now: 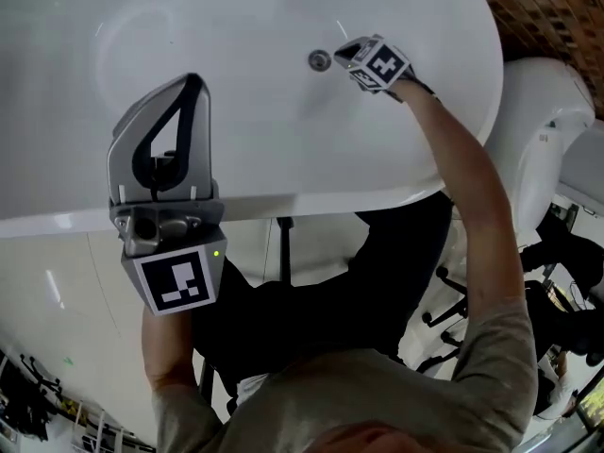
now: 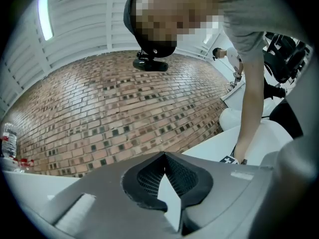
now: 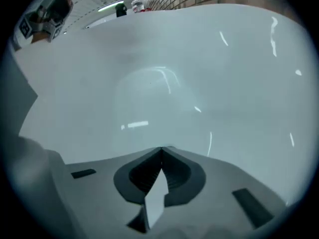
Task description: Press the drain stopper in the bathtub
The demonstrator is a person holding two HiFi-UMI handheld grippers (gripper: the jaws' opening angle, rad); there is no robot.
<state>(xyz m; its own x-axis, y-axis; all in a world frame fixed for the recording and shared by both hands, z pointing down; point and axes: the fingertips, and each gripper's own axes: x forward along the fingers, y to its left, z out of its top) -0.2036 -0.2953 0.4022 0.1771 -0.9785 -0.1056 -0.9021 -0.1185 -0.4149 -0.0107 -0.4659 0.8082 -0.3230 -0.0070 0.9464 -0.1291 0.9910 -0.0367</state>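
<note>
Two grippers to log. Right one first: how do the jaws stand?

— Right gripper (image 3: 160, 149): jaws clenched tip to tip, nothing between them. Its own view is filled by the white inner wall of the bathtub (image 3: 209, 68).

Position against the task item?

— The head view puts it down inside the tub at the end of the person's outstretched arm (image 1: 472, 206). Its tips are just beside the drain stopper (image 1: 319, 60), on the stopper's right. Contact cannot be confirmed. The stopper is a small round metal fitting set in the tub floor, toward the right end of the basin as the head view shows it.

And the left one?

— Left gripper (image 2: 164, 154): likewise clenched and empty. Its view looks toward a brick wall (image 2: 114, 113). In the head view it is held above the near rim (image 1: 311, 199) of the tub, well apart from the stopper, with its marker cube (image 1: 176, 283) toward the person.

Surroundings?

— Brick flooring (image 1: 547, 8) shows beyond the tub's right end.
</note>
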